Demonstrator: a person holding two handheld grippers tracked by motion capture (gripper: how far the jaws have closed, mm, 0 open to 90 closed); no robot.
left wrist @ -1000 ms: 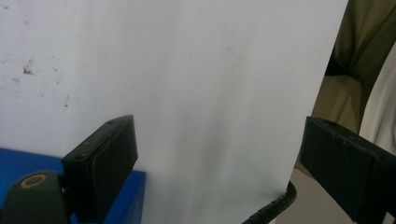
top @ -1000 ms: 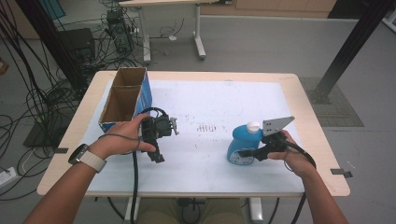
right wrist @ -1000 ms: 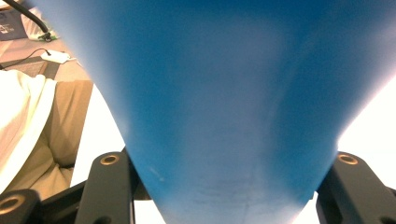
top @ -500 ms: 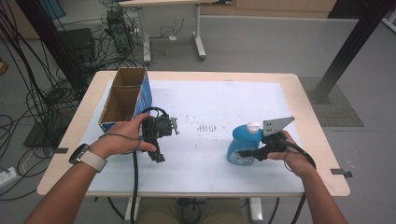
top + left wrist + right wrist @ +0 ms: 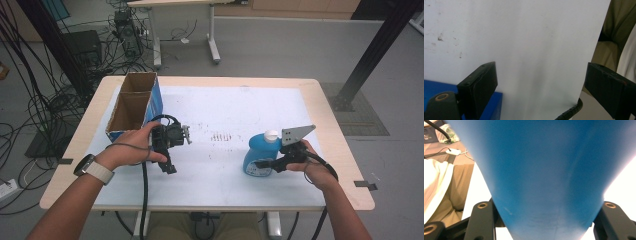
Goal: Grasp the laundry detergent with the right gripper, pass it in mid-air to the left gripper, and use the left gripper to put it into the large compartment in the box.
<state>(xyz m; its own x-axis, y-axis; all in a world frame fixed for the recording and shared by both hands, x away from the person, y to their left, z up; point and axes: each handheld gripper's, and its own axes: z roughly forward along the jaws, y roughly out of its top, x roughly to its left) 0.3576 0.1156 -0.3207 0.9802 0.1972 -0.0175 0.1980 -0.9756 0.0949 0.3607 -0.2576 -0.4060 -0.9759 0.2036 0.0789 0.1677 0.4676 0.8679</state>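
A smooth, glossy blue plastic bottle [image 5: 257, 157] is shining faintly; the open brown cardboard box [image 5: 131, 106] and pale wooden table [image 5: 330, 117] are looking matt.

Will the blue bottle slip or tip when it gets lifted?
Probably not. The right gripper squeezes the blue bottle on both sides. Its smooth plastic may be slippery, though. It stands upright on a wide bottom, so it looks steady.

No legible text, label or number anywhere.
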